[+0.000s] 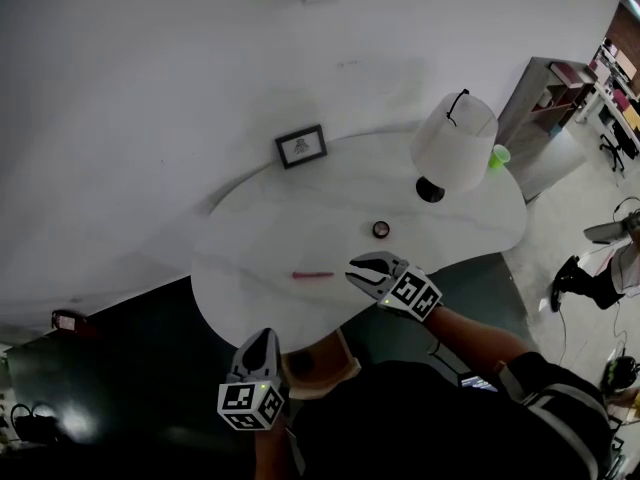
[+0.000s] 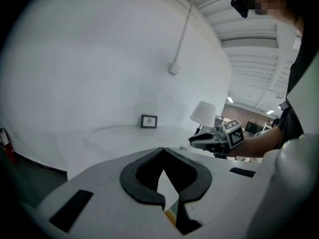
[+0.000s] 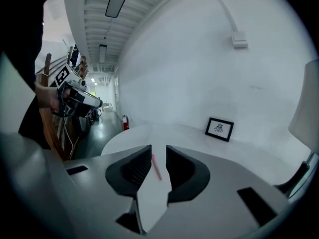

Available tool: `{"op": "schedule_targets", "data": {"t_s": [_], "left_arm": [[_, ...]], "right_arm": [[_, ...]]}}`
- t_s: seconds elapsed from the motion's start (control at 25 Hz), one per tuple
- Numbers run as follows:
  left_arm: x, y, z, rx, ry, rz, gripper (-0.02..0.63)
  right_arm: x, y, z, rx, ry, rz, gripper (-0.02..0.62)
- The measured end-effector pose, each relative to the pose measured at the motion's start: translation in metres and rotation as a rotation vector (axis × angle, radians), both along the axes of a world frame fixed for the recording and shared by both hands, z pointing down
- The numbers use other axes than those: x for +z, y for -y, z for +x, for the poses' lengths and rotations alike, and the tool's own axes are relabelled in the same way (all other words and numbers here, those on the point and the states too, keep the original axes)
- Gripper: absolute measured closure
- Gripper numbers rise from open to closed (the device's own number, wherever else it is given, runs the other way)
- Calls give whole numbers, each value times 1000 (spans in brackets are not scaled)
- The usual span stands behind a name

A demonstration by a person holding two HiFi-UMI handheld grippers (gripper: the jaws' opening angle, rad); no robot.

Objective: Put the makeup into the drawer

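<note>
Makeup, a pink stick (image 1: 312, 274), lies on the table (image 1: 300, 188) near its front edge. The right gripper (image 1: 353, 270) hangs beside it, fingers a little apart, empty. The left gripper (image 1: 263, 336) has its fingers shut, empty.

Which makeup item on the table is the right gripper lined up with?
The pink stick, lying flat just ahead of the right gripper. The dark round pot sits off to one side, nearer the lamp.
</note>
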State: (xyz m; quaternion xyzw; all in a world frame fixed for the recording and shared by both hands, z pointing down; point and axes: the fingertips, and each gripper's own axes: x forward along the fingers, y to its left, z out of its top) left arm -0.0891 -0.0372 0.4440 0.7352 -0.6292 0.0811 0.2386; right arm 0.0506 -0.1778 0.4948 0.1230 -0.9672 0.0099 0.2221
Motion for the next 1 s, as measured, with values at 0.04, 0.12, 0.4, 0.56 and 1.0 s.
{"op": "schedule_targets", "data": {"t_s": [0.04, 0.12, 0.4, 0.56, 1.0], "left_arm": [[2, 5, 4, 6, 0, -5, 595], [6, 15, 11, 24, 1, -16, 595], [11, 45, 34, 63, -28, -36, 595], [19, 53, 40, 87, -33, -63, 595], [36, 61, 60, 146, -64, -126, 595]], "right_arm": [[3, 8, 5, 10, -2, -6, 513], [10, 28, 14, 41, -5, -26, 556], [44, 106, 44, 159, -49, -32, 578], [81, 141, 60, 202, -156, -45, 486], [139, 165, 75, 206, -311, -131, 341]]}}
